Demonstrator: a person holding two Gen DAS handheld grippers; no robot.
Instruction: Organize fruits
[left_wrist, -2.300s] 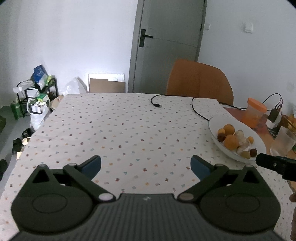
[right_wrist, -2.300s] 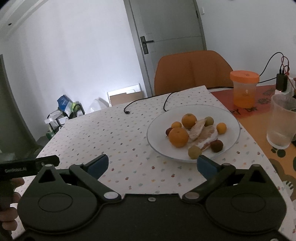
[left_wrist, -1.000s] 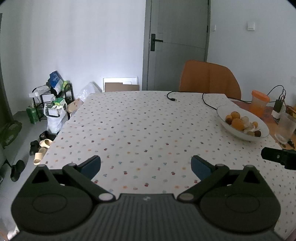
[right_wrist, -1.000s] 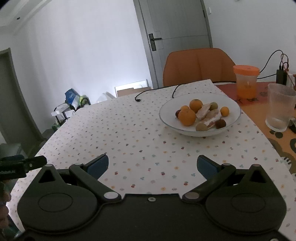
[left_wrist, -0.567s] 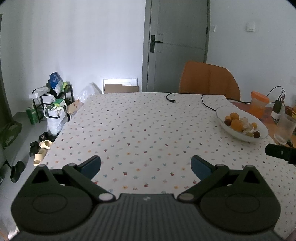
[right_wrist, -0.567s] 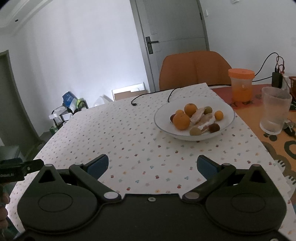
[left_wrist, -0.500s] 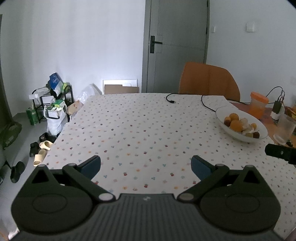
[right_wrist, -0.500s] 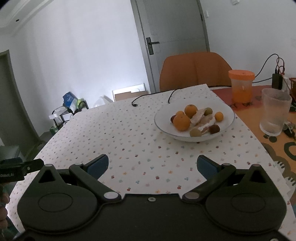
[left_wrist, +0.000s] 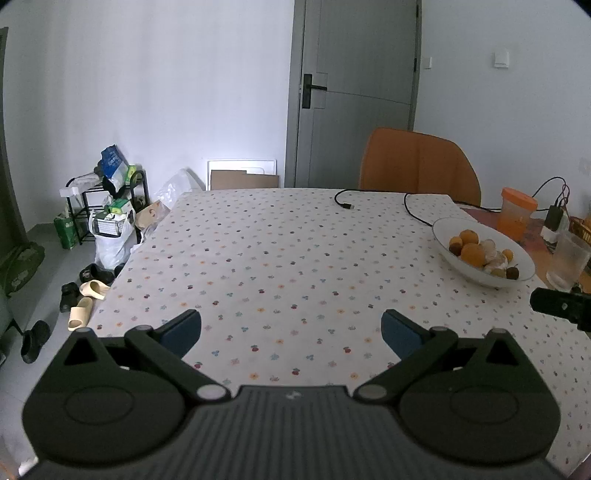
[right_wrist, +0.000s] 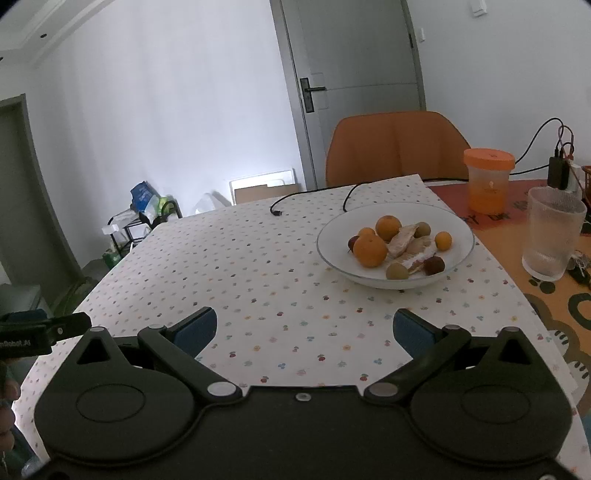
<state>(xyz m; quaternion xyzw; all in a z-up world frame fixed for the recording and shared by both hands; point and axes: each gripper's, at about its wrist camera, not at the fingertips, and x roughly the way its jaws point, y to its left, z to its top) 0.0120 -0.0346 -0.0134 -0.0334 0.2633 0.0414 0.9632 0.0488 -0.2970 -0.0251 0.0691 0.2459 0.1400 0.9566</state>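
A white plate (right_wrist: 454, 225) on the dotted tablecloth holds oranges (right_wrist: 370, 250), small round fruits and some pale peel; in the left wrist view the plate (left_wrist: 448, 226) lies far right. My right gripper (right_wrist: 303, 328) hovers open over the cloth, the plate ahead and slightly right. My left gripper (left_wrist: 291, 328) is open over the table's near middle, with nothing between its fingers. Each gripper's tip shows at the edge of the other's view.
A clear glass (right_wrist: 552, 238) and an orange-lidded cup (right_wrist: 487, 181) stand right of the plate on an orange mat. A black cable (left_wrist: 373, 201) lies at the table's far side before an orange chair (left_wrist: 419, 164). Shoes and bags sit on the floor at left.
Both grippers pulled back from the plate and rose over the last two seconds; in the last half second the right one edged toward the plate again. Both stay open.
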